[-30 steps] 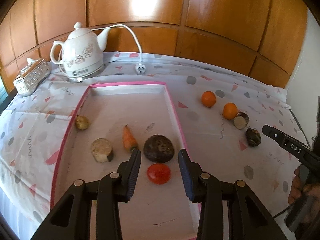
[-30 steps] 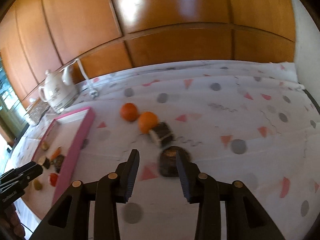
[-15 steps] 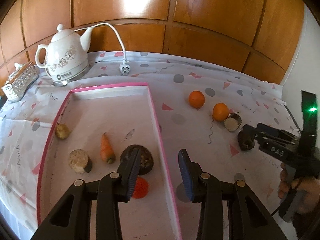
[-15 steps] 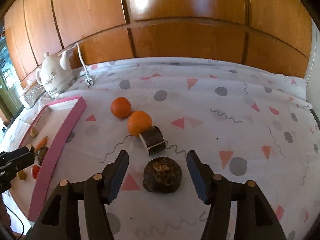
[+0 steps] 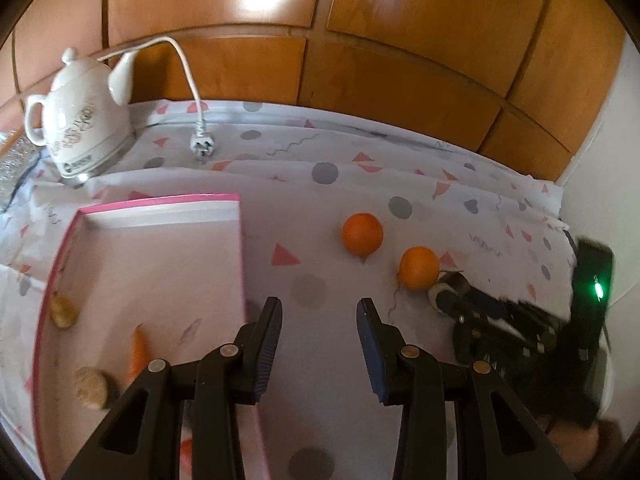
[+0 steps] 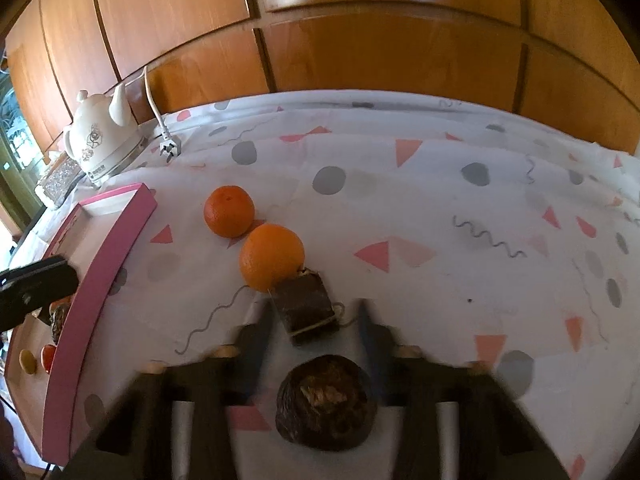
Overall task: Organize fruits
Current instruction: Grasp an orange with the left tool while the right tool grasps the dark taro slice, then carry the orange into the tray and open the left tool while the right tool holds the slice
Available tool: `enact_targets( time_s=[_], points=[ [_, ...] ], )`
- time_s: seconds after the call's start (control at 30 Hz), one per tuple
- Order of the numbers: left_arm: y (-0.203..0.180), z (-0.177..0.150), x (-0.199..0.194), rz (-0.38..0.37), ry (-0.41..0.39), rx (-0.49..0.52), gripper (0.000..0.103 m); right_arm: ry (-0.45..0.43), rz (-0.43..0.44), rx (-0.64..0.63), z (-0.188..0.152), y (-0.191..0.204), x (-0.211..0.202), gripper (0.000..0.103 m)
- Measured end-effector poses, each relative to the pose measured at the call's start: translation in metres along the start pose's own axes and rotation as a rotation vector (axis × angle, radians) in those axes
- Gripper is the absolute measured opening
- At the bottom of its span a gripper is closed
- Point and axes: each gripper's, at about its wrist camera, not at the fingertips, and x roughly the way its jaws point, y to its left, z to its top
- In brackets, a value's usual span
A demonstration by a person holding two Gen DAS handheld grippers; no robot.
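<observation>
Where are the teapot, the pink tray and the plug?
teapot (image 5: 82,128), left wrist view, on its white belly.
pink tray (image 5: 160,203), left wrist view, on its far rim.
plug (image 6: 170,148), right wrist view, on its white body.

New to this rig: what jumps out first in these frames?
Two oranges sit bright on the patterned cloth, right of the pink tray. Nearest the right wrist camera, the right gripper is closing, blurred, around a dark round fruit. A white kettle stands at the far left by the wood wall.
</observation>
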Motion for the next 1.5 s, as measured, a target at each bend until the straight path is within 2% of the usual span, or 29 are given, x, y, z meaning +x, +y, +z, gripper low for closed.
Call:
enact_targets(
  time_s=[0.13, 0.3, 0.43, 0.63, 0.7, 0.77, 0.8, 0.9, 1.13, 1.37, 1.5],
  points=[
    [-0.003, 0.014, 0.025, -0.011, 0.034, -0.029, 0.04, -0.043, -0.044, 0.041, -0.006, -0.008, -0.004, 0.031],
    [-0.011, 0.026, 0.048, -0.032, 0.05, -0.069, 0.053, -0.071, -0.037, 0.152, -0.01, -0.031, -0.007, 0.031],
    [-0.022, 0.036, 0.063, -0.04, 0.047, -0.076, 0.054, -0.064, -0.036, 0.151, -0.01, -0.03, -0.005, 0.03],
    [-0.031, 0.052, 0.089, 0.01, 0.043, -0.059, 0.054, -0.048, -0.027, 0.168, -0.011, -0.035, 0.0, 0.029],
    [-0.035, 0.054, 0.101, 0.009, 0.074, -0.033, 0.054, -0.051, -0.022, 0.172, -0.012, -0.036, -0.001, 0.029],
    [-0.036, 0.053, 0.113, 0.029, 0.098, -0.024, 0.05, -0.052, -0.014, 0.179, -0.013, -0.037, -0.001, 0.029],
    [-0.035, 0.051, 0.115, 0.021, 0.098, -0.021, 0.038, -0.052, -0.01, 0.182, -0.013, -0.037, 0.0, 0.029],
    [-0.034, 0.047, 0.109, 0.009, 0.075, -0.017, 0.038, -0.054, -0.009, 0.182, -0.014, -0.038, -0.001, 0.029],
    [-0.036, 0.019, 0.065, 0.017, 0.049, 0.001, 0.037, -0.05, 0.008, 0.198, -0.014, -0.042, 0.0, 0.029],
    [-0.061, -0.046, 0.016, 0.0, 0.004, 0.132, 0.038, -0.039, -0.003, 0.191, -0.012, -0.041, 0.002, 0.029],
    [-0.07, -0.079, 0.018, 0.015, 0.01, 0.199, 0.038, -0.035, -0.006, 0.186, -0.012, -0.04, 0.002, 0.03]
  ],
)
